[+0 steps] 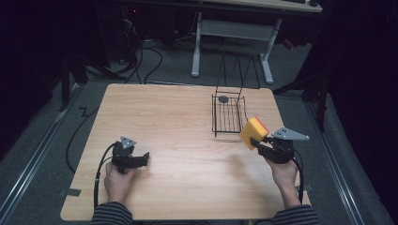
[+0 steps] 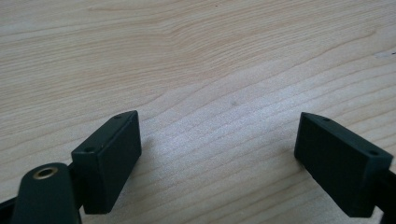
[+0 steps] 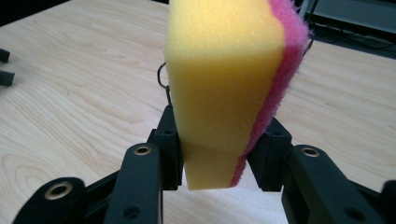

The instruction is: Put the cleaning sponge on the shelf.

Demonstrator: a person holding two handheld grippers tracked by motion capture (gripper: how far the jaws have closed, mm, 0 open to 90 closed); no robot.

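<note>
One yellow foam sponge with pink scouring face (image 1: pixel 254 132) showing; one black wire basket (image 1: pixel 228 115) sitting on one light wooden table (image 1: pixel 173 122); two black two-jaw grippers showing.

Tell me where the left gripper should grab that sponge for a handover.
Take the sponge by its free upper half, jaws on the yellow and pink faces, coming from the left. The right gripper pinches the lower end; the left gripper is open.

Light wooden counter (image 1: pixel 178 140) stands on grey carpeted floor (image 1: pixel 42 136). Surroundings dark, lighting dim. White-framed desk (image 1: pixel 234 33) at rear. Black cables (image 1: pixel 150 56) trail across the floor. Metal floor rail (image 1: pixel 28 173) along the left side.
</note>
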